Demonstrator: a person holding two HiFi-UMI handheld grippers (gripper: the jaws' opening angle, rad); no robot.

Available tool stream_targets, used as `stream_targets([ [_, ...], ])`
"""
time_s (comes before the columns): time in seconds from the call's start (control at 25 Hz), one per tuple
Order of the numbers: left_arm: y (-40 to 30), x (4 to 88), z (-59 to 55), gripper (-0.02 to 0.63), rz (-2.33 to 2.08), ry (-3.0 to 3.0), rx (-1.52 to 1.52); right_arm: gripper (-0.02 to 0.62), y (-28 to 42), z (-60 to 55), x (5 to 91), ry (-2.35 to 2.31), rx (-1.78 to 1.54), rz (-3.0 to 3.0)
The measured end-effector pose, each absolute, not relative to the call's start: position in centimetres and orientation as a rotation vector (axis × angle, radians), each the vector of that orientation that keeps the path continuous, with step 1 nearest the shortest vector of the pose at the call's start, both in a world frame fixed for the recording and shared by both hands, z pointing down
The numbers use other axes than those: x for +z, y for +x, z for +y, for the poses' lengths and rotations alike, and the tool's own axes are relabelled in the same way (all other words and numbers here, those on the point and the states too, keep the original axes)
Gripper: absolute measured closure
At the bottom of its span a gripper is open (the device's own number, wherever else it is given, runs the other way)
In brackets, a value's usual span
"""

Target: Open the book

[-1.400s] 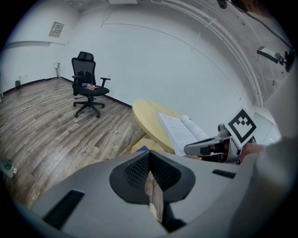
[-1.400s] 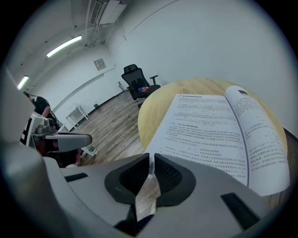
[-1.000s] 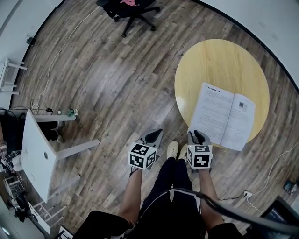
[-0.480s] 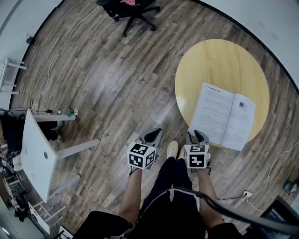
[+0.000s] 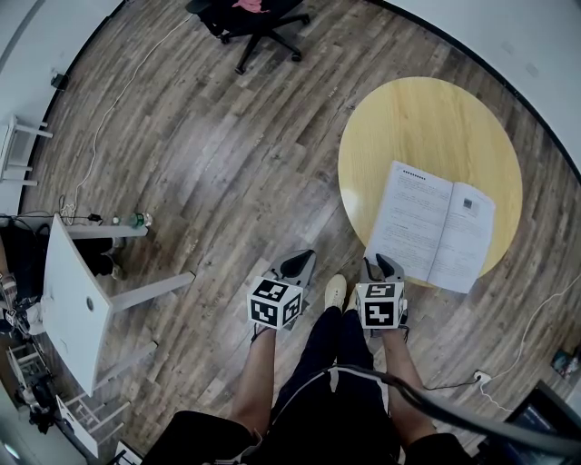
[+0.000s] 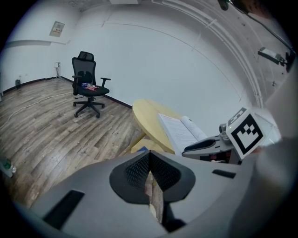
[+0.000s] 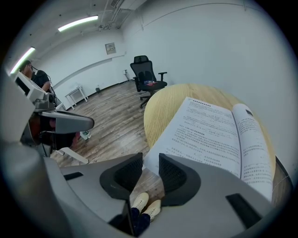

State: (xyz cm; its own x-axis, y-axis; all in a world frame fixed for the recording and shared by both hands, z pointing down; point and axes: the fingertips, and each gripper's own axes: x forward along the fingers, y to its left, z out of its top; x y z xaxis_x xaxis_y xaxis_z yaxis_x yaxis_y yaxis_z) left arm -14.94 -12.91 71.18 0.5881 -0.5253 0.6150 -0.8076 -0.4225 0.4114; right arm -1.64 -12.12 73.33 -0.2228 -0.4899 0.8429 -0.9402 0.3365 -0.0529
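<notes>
The book (image 5: 436,227) lies open and face up on the round yellow table (image 5: 427,118), on the half nearest the person. Its two printed pages are spread flat, the left page the wider of the two. Its near corners reach the table's near edge, and the lower right corner seems to hang just over it. The far half of the table top is bare wood.

The right gripper (image 5: 384,263) hangs just off the table's near edge, beside the book's near left corner and not touching it. In the right gripper view its jaws stand a narrow gap apart with nothing between them; they have just been closing. Through the gap show the floor and the person's pale shoes (image 7: 145,204), with the book's page edge just beyond the tips.

The left gripper (image 5: 298,263) is held over the wooden floor (image 5: 209,154), well apart from the table. Its jaws are pressed together at the tips and hold nothing.

A black office chair (image 5: 254,18) stands on the floor beyond the table's far left edge. A white desk (image 5: 68,300) tilts at the left of the head view.
</notes>
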Motion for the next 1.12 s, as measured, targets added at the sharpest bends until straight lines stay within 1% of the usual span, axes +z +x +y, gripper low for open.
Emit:
stream_targets([
  [0.12, -14.9, 71.2, -12.9, 0.607, -1.054, 2.121, 0.522, 0.491, -1.7, -11.8, 73.5, 1.260, 0.775, -1.850],
  [0.16, -14.9, 71.3, -12.9, 0.607, -1.053, 2.121, 0.523, 0.507, -1.8, -11.6, 73.7, 1.260, 0.792, -1.849],
  [0.24, -14.8, 71.3, -12.9, 0.607, -1.052, 2.122, 0.526, 0.571, -1.9, -11.2, 74.1, 1.257, 0.815, -1.850],
  [0.4, -14.6, 71.2, -12.9, 0.607, -1.051, 2.124, 0.530, 0.572, -2.2, -11.4, 73.9, 1.254, 0.787, -1.866],
  [0.76, -14.3, 71.2, -12.9, 0.607, -1.049, 2.129, 0.535, 0.584, -1.8, -11.2, 74.3, 1.282, 0.902, -1.873],
  [1.12, -13.8, 70.5, -13.3, 0.607, -1.044, 2.148, 0.537, 0.586, -1.8, -11.2, 73.7, 1.285, 0.912, -1.890],
])
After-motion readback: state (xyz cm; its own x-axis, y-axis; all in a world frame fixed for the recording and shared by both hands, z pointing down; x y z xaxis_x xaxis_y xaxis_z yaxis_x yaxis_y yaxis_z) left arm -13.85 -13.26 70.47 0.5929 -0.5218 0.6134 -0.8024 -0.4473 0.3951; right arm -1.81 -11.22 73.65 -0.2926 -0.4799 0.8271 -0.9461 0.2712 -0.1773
